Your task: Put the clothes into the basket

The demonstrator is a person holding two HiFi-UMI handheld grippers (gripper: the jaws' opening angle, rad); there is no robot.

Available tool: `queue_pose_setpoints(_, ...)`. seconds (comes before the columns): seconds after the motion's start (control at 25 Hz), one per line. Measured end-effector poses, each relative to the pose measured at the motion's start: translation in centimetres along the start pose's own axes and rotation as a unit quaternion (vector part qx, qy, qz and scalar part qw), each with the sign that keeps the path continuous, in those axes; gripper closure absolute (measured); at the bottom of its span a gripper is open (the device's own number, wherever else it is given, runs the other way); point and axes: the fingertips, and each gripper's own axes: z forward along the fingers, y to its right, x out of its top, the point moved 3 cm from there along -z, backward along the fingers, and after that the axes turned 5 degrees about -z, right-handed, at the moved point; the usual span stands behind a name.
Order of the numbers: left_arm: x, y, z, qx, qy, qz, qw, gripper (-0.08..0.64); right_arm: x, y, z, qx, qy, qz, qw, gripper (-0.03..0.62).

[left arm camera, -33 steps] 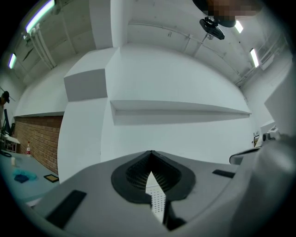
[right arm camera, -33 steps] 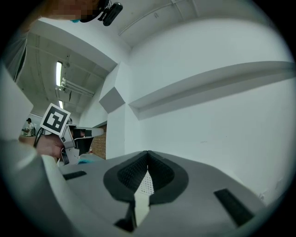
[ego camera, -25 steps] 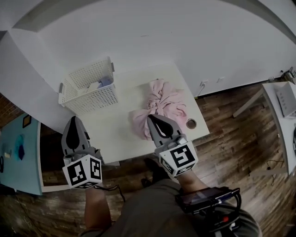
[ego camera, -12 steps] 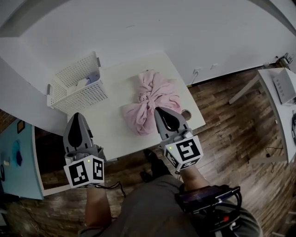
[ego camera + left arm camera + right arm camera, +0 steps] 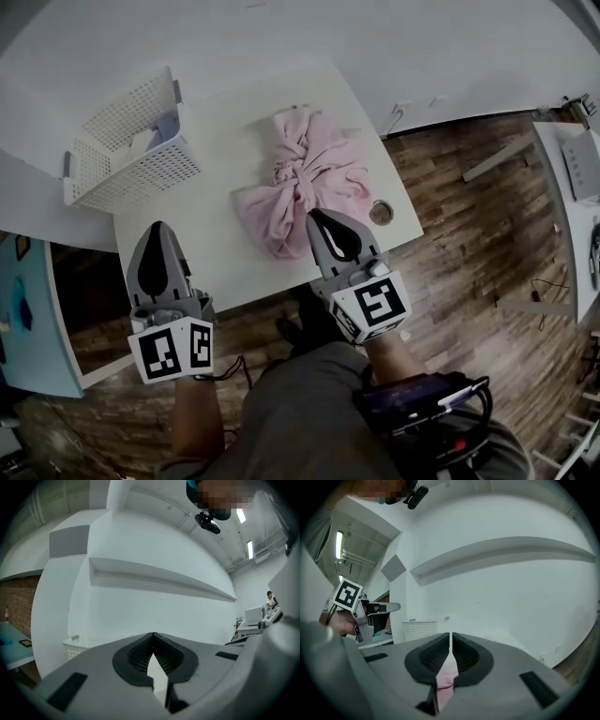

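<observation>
Both tongs closed and empty: left gripper [image 5: 157, 228] has its jaws pressed together with nothing between them, same for right gripper [image 5: 316, 216]; the pink showing through its slit in the right gripper view is cloth lying beyond the tips, not pinched. Task thing = pink clothes [image 5: 305, 178], one knotted heap on the white table [image 5: 216, 258], mid-to-right part of the top. Key relation: the heap sits at 12 o'clock from the right gripper, whose tip overlaps the heap's near edge in the head view; can't tell if they touch. From the left gripper it's at about 2 o'clock, well apart. So the right hand is nearer, likely the one to grab. Heap's long axis runs roughly 7-to-1 o'clock, with the near lobe toward the right tip. Basket [image 5: 103, 178] stands at the table's far-left corner, about 10 o'clock from the heap and 11 o'clock from the left gripper, with some pale items already inside. The jaws need to part before any pick.
</observation>
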Motion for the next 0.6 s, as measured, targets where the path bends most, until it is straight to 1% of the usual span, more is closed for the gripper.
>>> queue_pose_setpoints(0.04, -0.6, -0.1, 0.2, -0.001, -0.006, -0.003, 1.0, 0.551, -0.6, -0.1, 0.3, 0.003, -0.006, 0.003, 1.0, 0.581)
queue_pose_setpoints(0.08, -1.3, -0.1, 0.2, -0.001, -0.016, -0.006, 0.9998, 0.551, -1.3, -0.4, 0.5, 0.007, -0.016, 0.007, 1.0, 0.557)
queue_pose_setpoints(0.16, -2.9, -0.1, -0.2, -0.003, -0.044, -0.011, 0.999, 0.551, -3.1, -1.2, 0.7, 0.016, -0.043, 0.018, 0.999, 0.464)
queue_pose_setpoints(0.24, -5.1, -0.3, -0.1, -0.006, -0.067, -0.016, 0.9976, 0.551, -5.3, -1.6, 1.3, 0.018, -0.063, 0.022, 0.998, 0.396)
queue_pose_setpoints(0.36, -8.4, -0.8, 0.9, -0.009, -0.092, -0.022, 0.9955, 0.552, -8.6, -1.3, 2.5, 0.004, -0.084, 0.017, 0.996, 0.301)
queue_pose_setpoints(0.48, -10.8, -1.2, 1.5, -0.012, -0.116, -0.023, 0.9929, 0.551, -11.1, -0.7, 3.1, -0.026, -0.099, 0.015, 0.995, 0.205)
queue_pose_setpoints(0.6, -12.7, -1.6, 1.8, -0.013, -0.139, -0.022, 0.99, 0.552, -13.9, -0.4, 3.6, -0.035, -0.124, 0.036, 0.991, 0.136)
